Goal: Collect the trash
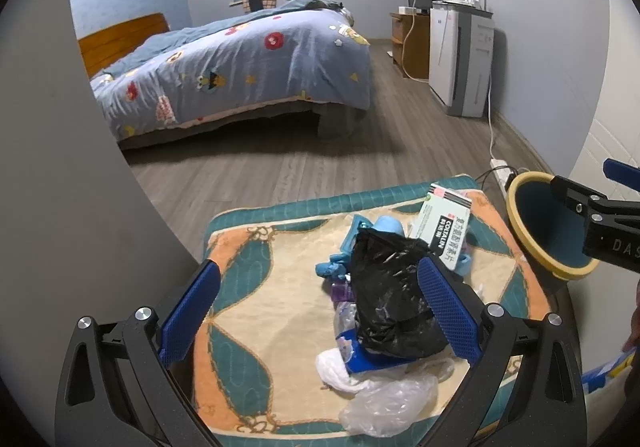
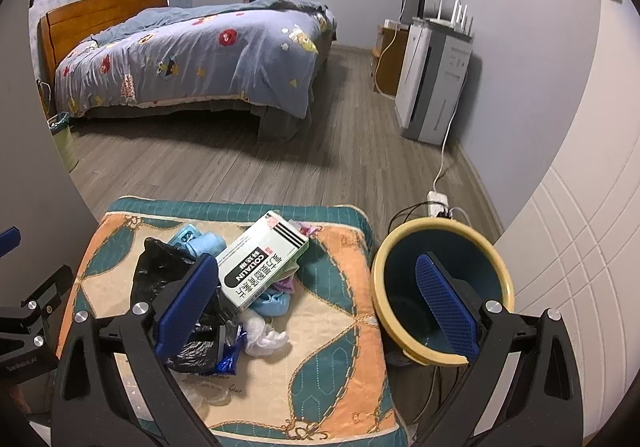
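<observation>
A heap of trash lies on a patterned quilted pad [image 1: 248, 331] [image 2: 332, 351]: a black plastic bag [image 1: 390, 295] [image 2: 172, 267], a white-green medicine box [image 1: 442, 227] [image 2: 262, 259], blue wrappers [image 1: 360, 231], clear plastic [image 1: 388, 403] and white tissue [image 2: 264, 335]. A bin with a yellow rim and dark blue inside [image 1: 540, 223] [image 2: 440, 287] stands to the right of the pad. My left gripper [image 1: 320, 311] is open above the pad, its right finger beside the black bag. My right gripper [image 2: 320, 307] is open and empty, straddling the pad's right edge and the bin.
A bed with a blue cartoon duvet [image 1: 240, 67] [image 2: 192, 55] stands across the wood floor. A white appliance [image 1: 460, 59] [image 2: 432, 79], a cabinet with a monitor and a power strip with cables [image 2: 438, 203] line the right wall. A small green bin [image 2: 64, 139] stands by the bed.
</observation>
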Motion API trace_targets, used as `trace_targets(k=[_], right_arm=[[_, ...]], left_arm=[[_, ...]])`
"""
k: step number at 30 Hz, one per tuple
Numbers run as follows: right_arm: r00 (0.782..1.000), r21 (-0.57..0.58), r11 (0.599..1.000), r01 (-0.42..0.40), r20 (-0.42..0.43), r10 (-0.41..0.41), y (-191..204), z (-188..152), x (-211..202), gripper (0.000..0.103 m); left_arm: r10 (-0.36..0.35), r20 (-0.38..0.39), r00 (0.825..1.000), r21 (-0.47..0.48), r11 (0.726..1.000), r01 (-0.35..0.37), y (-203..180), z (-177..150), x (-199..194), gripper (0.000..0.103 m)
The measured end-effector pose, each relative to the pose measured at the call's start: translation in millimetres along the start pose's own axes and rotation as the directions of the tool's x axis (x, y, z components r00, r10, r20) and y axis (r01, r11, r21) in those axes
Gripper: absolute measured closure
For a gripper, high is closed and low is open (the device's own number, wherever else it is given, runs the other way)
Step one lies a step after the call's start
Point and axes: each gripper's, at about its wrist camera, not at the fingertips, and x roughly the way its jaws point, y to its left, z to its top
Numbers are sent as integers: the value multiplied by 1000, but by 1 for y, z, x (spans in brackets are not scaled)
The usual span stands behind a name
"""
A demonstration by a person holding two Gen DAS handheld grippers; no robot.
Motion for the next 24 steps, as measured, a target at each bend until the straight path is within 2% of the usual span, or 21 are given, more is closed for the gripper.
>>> trace_targets(k=[5,9,12,15,19,24], right_arm=[[998,58,998,-21,-64,25,-9,9,20,6],[994,37,999,11,-107,-7,-10,15,43,6],[989,48,999,-20,-144,26,-9,18,61,6],[986,40,999,-30,-160,36,-4,21,79,6],[979,36,997,-70,-188,76,0,22,108,6],[954,123,984,-126,-258,154,-2,17,143,6]], left_arm=[[-9,-15,1000,-2,1000,9,0,1,10,5],[-33,-47,998,-8,999,33,2,1,25,5],[-41,-87,995,-3,999,41,1,-3,41,5],[-76,-149,986,-7,997,76,-3,-10,61,5],[-60,-202,977,47,996,71,-15,-19,85,5],[-110,-254,961,88,987,136,-26,-29,108,5]])
